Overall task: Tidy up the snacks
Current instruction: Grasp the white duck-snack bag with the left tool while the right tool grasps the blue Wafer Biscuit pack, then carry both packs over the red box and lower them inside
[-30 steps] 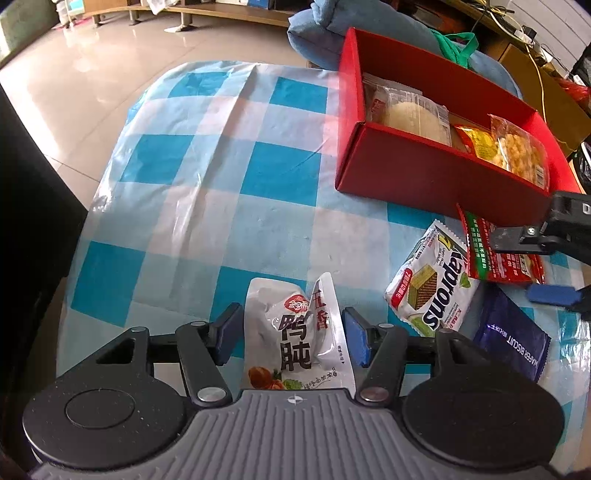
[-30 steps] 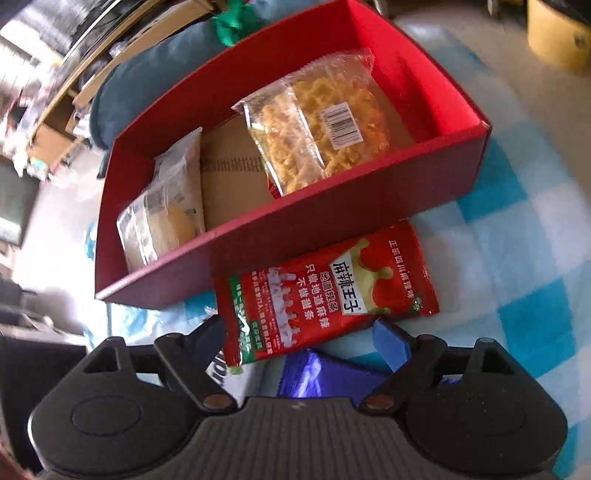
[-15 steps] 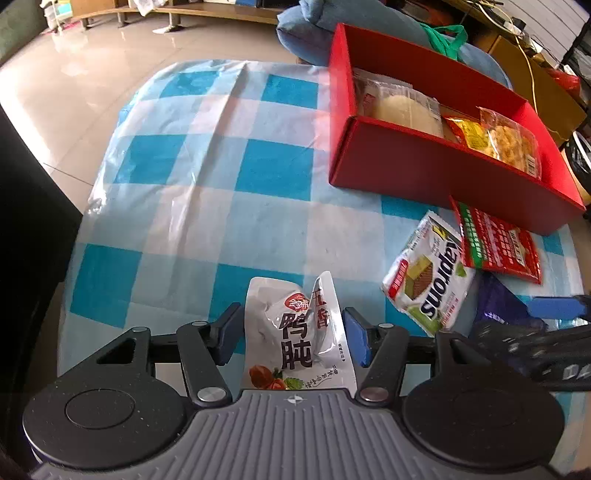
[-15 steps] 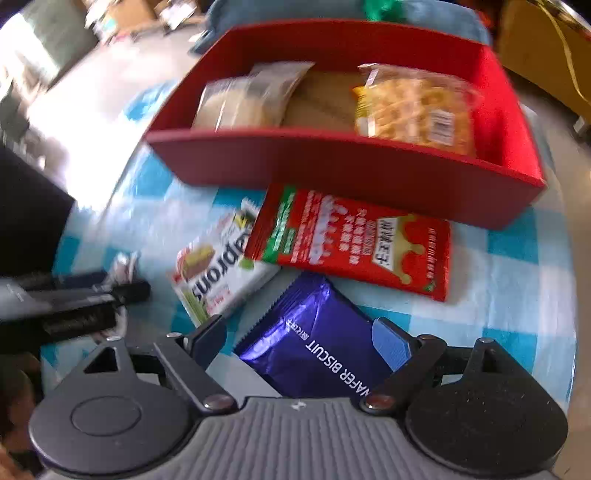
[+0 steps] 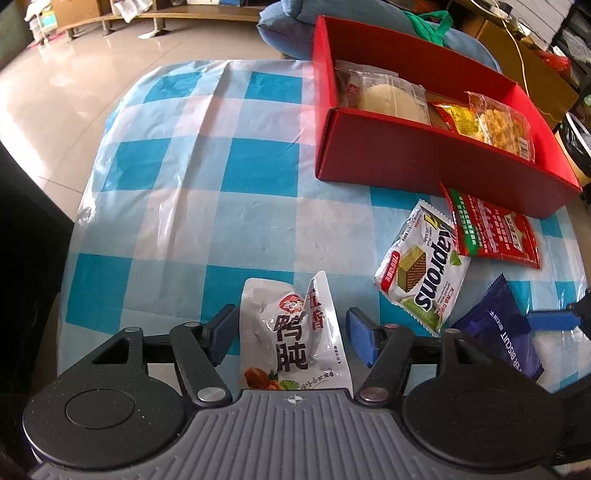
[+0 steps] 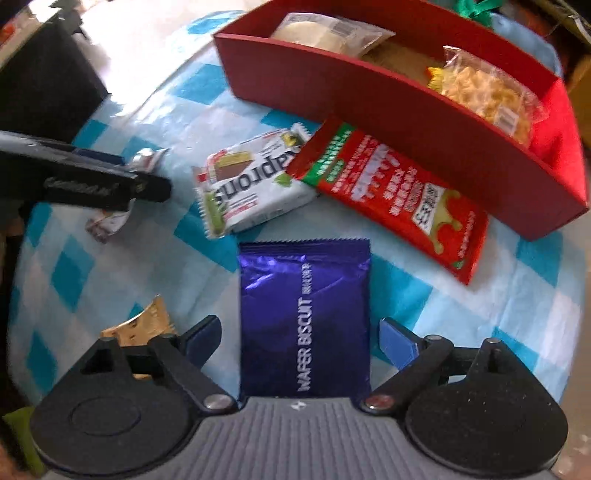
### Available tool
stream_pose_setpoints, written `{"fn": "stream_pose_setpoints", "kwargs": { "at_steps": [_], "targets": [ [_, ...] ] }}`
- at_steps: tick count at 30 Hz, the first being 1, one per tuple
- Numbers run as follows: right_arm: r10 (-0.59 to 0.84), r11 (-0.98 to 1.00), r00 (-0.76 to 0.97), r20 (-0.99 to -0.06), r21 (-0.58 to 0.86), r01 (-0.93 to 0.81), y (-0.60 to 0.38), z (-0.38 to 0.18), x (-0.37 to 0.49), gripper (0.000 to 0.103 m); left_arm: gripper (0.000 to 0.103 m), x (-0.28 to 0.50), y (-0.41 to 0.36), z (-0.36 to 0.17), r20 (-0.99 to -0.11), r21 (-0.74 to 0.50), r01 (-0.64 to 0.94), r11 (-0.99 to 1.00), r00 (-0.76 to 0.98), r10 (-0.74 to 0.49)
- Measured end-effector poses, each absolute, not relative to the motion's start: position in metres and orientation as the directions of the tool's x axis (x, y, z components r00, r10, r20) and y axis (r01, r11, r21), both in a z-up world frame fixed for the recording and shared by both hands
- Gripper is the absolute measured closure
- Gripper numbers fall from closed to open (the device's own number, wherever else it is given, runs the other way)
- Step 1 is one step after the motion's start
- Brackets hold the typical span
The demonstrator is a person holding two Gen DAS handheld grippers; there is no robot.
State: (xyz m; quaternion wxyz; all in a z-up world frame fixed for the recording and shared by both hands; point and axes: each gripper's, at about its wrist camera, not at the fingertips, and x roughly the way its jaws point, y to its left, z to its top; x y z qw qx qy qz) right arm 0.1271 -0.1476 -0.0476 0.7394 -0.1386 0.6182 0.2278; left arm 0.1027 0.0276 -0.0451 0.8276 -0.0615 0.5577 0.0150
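A red box (image 5: 424, 162) (image 6: 369, 99) at the far side of the checked table holds a bun packet (image 5: 384, 96) and a yellow snack bag (image 5: 495, 123). My left gripper (image 5: 291, 332) is open, its fingers on either side of a white snack pouch (image 5: 295, 336). My right gripper (image 6: 299, 336) is open around a purple wafer biscuit packet (image 6: 304, 314), which also shows in the left wrist view (image 5: 498, 332). A white Naprons wafer pack (image 5: 424, 269) (image 6: 255, 181) and a red spicy snack packet (image 5: 491, 229) (image 6: 395, 195) lie in front of the box.
The blue-and-white checked cloth (image 5: 192, 177) covers a small round table. A gold wrapper (image 6: 142, 326) lies by my right gripper's left finger. A blue cushion (image 5: 288, 26) and floor are beyond the table. A dark cabinet (image 6: 44, 85) stands at the left.
My right gripper has pulled back from the red box and swung round, and now straddles the purple wafer packet. My left gripper has stayed open around the white pouch.
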Motion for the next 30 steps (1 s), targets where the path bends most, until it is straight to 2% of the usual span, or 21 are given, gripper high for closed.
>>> {"fn": "stream_pose_setpoints", "kwargs": {
  "at_steps": [1,3,5,6,9,10,11,12,13,14,30],
  "targets": [
    [0.15,0.866,0.146,-0.978,0.059,-0.496,-0.145,-0.05,0.127,0.002,0.03,0.102,0.027,-0.045,-0.924,-0.083,-0.091,0.992,0.381,-0.043],
    [0.141,0.881,0.167,-0.976,0.046,-0.472,-0.142,-0.055,0.124,0.0,0.029,0.101,0.028,-0.046,-0.923,-0.074,-0.082,0.994,0.384,-0.037],
    [0.136,0.897,0.18,-0.974,0.044,-0.439,-0.143,-0.056,0.124,0.0,0.021,0.102,0.028,-0.047,-0.922,-0.063,-0.079,0.995,0.385,-0.028],
    [0.133,0.903,0.178,-0.975,0.045,-0.426,-0.146,-0.057,0.127,0.0,0.012,0.103,0.029,-0.049,-0.926,-0.057,-0.076,0.996,0.377,-0.024],
    [0.121,0.914,0.185,-0.975,0.037,-0.404,-0.147,-0.058,0.129,0.0,0.009,0.102,0.022,-0.053,-0.925,-0.003,-0.047,0.999,0.38,0.016],
    [0.12,0.916,0.189,-0.975,0.036,-0.399,-0.147,-0.058,0.129,0.003,0.011,0.1,0.022,-0.053,-0.923,-0.002,-0.05,0.999,0.384,0.017],
    [0.128,0.916,0.196,-0.972,0.04,-0.399,-0.148,-0.055,0.127,0.013,0.014,0.1,0.023,-0.052,-0.924,-0.009,-0.062,0.998,0.383,0.015],
    [0.131,0.917,0.204,-0.97,0.04,-0.397,-0.148,-0.052,0.126,0.017,0.025,0.099,0.026,-0.05,-0.922,-0.009,-0.074,0.997,0.386,0.02],
    [0.135,0.918,0.21,-0.968,0.042,-0.394,-0.155,-0.042,0.121,0.028,0.037,0.098,0.028,-0.047,-0.921,-0.014,-0.077,0.997,0.389,0.017],
    [0.138,0.921,0.215,-0.967,0.045,-0.387,-0.155,-0.039,0.119,0.038,0.041,0.098,0.031,-0.045,-0.922,-0.026,-0.082,0.996,0.387,0.008],
    [0.149,0.944,0.291,-0.945,0.047,-0.328,-0.169,-0.016,0.105,0.039,0.042,0.093,0.026,-0.028,-0.916,-0.081,-0.077,0.994,0.4,-0.044]
  ]
}}
